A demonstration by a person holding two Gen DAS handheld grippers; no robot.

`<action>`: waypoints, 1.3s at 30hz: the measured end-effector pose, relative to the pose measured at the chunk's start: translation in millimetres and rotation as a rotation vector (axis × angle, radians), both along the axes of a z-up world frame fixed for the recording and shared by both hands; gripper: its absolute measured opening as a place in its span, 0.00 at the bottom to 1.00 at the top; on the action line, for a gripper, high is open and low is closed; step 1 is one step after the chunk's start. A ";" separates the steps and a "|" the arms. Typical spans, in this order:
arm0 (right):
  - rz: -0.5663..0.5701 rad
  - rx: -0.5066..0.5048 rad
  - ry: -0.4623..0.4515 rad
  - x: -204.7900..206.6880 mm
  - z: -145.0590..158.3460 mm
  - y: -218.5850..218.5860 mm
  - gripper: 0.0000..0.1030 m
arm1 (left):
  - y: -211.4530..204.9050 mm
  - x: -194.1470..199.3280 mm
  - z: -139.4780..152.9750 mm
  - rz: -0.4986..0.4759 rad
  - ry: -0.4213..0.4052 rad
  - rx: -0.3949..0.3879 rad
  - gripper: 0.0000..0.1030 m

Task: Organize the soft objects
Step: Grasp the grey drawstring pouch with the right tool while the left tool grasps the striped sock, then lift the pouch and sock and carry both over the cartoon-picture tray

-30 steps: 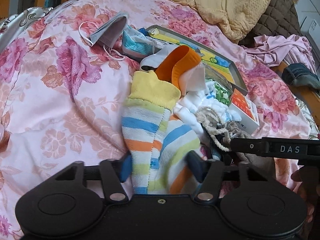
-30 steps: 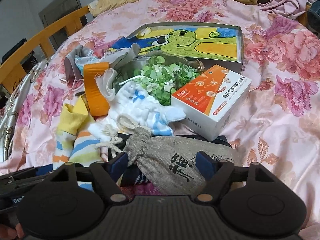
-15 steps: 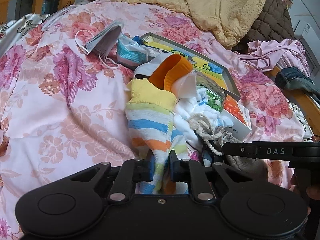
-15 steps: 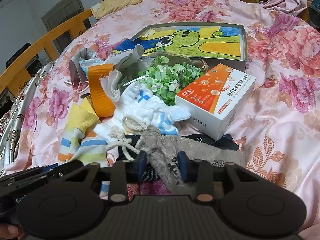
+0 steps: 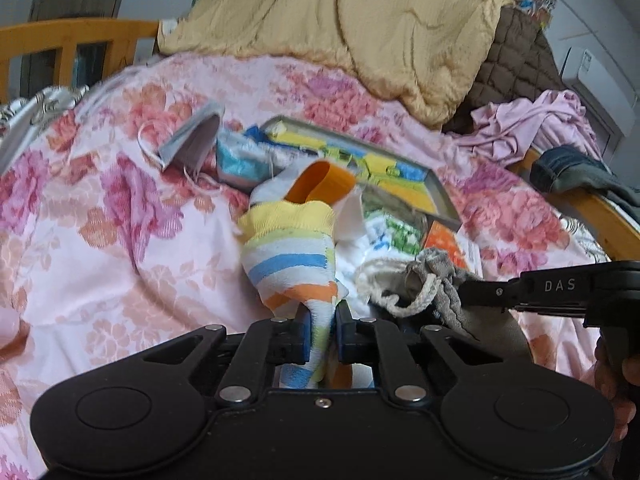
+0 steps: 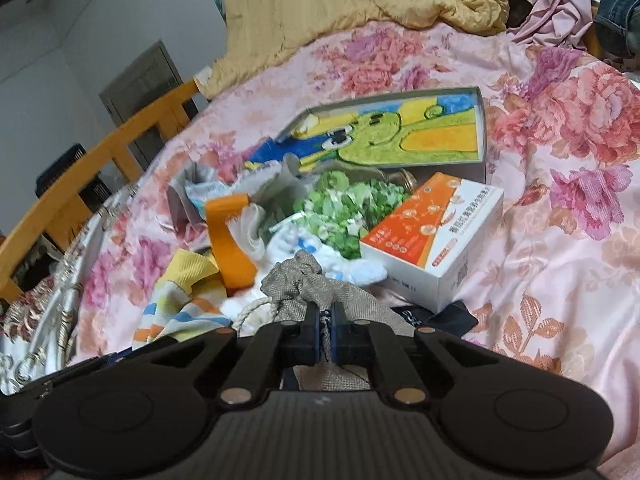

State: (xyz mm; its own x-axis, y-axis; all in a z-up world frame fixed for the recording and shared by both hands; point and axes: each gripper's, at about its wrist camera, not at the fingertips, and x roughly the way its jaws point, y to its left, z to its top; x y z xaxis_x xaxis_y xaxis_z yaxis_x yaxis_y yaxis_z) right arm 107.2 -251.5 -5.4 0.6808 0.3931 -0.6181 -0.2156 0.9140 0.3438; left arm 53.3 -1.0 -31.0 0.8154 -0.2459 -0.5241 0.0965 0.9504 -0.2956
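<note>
**Two claws, two soft catches from one pile**

Nearest, the left claw point(image 5: 322, 334) has closed tight on the pastel-striped knit sock point(image 5: 294, 264), its pads pinching the bunched toe end so the yellow ribbed cuff droops away toward the far side. The right claw point(image 6: 325, 338) has just finished closing; its jaws are almost together on a fold of the coarse grey linen drawstring pouch point(image 6: 316, 288), whose thick rope cord point(image 6: 256, 310) hangs loose to the left. Gripping one edge each probably lets both pieces peel free of the heap.

Just beyond lie a white-and-blue fleecy cloth point(image 6: 308, 248), an orange strap point(image 6: 230, 248) and green-speckled fabric point(image 6: 344, 212), with a stiff orange-and-white carton point(image 6: 436, 240) to the right. Farther off, a flat cartoon-printed box point(image 6: 400, 132) rests on the pink floral bed quilt point(image 6: 560, 260).
</note>
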 end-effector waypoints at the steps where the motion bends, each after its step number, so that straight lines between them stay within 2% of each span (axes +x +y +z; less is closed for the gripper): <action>1: 0.000 0.013 -0.012 -1.4 1.8 -1.4 0.05 | 0.1 -1.9 2.3 0.002 -0.015 -0.004 0.11; 10: -0.018 0.150 -0.128 -9.8 17.2 -21.8 0.05 | 1.6 -19.6 33.6 0.010 -0.150 -0.048 0.11; 17: -0.074 0.224 -0.211 5.0 31.7 -42.8 0.05 | -5.7 -5.4 69.2 -0.023 -0.205 -0.065 0.11; 19: -0.084 0.224 -0.241 15.6 37.7 -47.4 0.05 | -10.1 8.1 79.6 -0.038 -0.226 -0.059 0.11; 22: -0.108 0.161 -0.304 32.5 43.2 -49.1 0.05 | -18.0 32.9 91.1 -0.054 -0.244 -0.048 0.11; 28: -0.142 0.103 -0.377 76.2 45.1 -51.0 0.05 | -32.9 99.0 100.5 -0.049 -0.241 -0.064 0.11; 35: -0.235 0.158 -0.397 134.1 35.2 -73.6 0.05 | -57.7 174.4 97.6 -0.057 -0.217 -0.038 0.11; 39: -0.264 0.209 -0.369 166.5 23.7 -85.7 0.05 | -77.0 214.9 85.7 -0.088 -0.183 -0.026 0.11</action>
State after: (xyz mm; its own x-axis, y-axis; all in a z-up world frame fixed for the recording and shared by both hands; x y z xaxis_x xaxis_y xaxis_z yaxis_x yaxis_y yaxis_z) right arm 273.7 -337.2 18.4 0.9321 0.2677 -0.2439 -0.1280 0.8736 0.4696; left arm 268.2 -78.0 54.7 0.8711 -0.3317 -0.3621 0.2330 0.9283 -0.2899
